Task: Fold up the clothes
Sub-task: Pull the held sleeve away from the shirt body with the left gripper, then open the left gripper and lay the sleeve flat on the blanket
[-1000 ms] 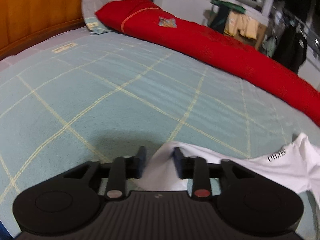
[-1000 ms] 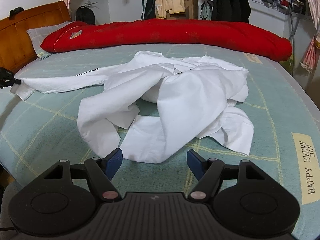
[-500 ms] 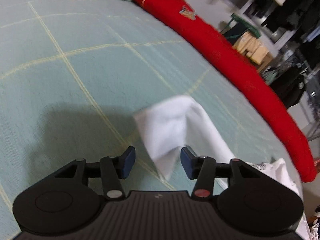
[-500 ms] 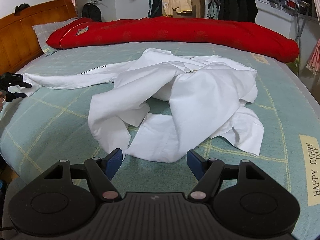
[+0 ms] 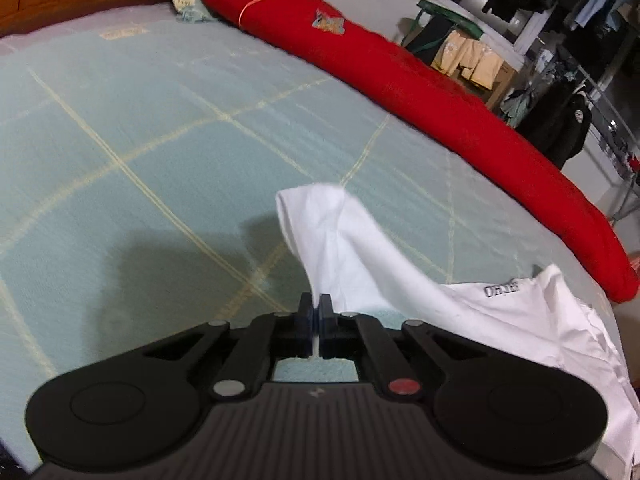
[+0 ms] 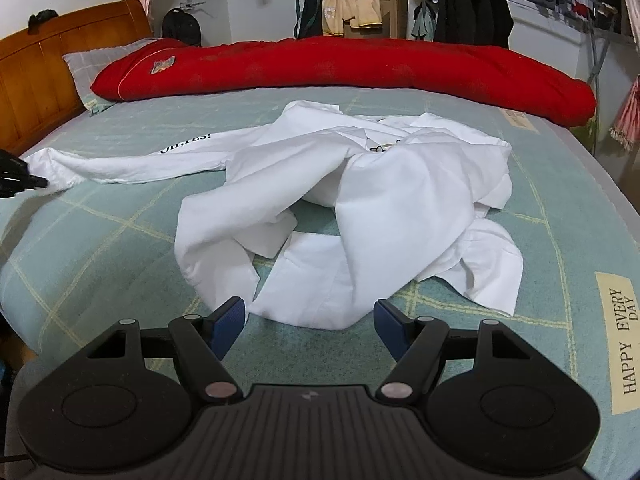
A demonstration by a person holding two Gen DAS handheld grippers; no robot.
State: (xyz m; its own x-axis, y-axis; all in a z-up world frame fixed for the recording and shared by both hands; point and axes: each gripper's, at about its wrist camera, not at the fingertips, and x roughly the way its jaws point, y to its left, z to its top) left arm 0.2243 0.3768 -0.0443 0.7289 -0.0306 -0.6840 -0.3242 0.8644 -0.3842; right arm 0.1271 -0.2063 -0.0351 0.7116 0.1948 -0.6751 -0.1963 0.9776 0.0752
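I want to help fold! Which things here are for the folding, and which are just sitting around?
For the folding:
- white shirt, crumpled on the bed
- its sleeve end, pinched in the left gripper
- right gripper, open, holding nothing

Just sitting around:
- red quilt
- pillow
- backpack
- dark jackets hanging up

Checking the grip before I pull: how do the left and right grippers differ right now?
The left gripper is shut, pinching the end of the white shirt's sleeve; the right gripper is open and holds nothing. The left one lifts the cloth off the bed; the right one hangs in front of the crumpled body of the shirt, apart from it. Both point down at the bed.
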